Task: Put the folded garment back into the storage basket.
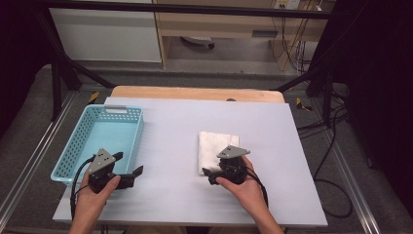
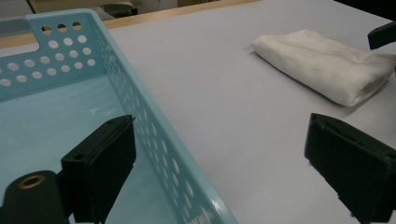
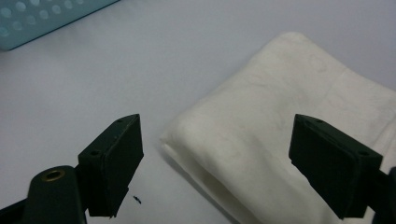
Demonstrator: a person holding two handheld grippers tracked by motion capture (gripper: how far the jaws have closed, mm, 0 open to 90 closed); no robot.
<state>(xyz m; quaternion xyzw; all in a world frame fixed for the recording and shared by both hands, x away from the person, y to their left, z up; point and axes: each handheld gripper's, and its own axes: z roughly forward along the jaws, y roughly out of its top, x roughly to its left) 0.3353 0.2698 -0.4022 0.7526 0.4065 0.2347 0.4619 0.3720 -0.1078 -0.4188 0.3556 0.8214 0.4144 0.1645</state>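
Right gripper (image 1: pixel 210 174) near tabletop's front edge, jaws spread wide at near corner of folded white cloth (image 1: pixel 217 150); pads seemingly not touching it. Left gripper (image 1: pixel 127 168) jaws spread, straddling blue basket's (image 1: pixel 76 141) right wall by front-left corner. Cloth flat mid-tabletop, basket along left edge.

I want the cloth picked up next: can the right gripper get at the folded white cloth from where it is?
Probably yes: the right gripper stands open right at the folded white cloth's near corner, nothing between them.
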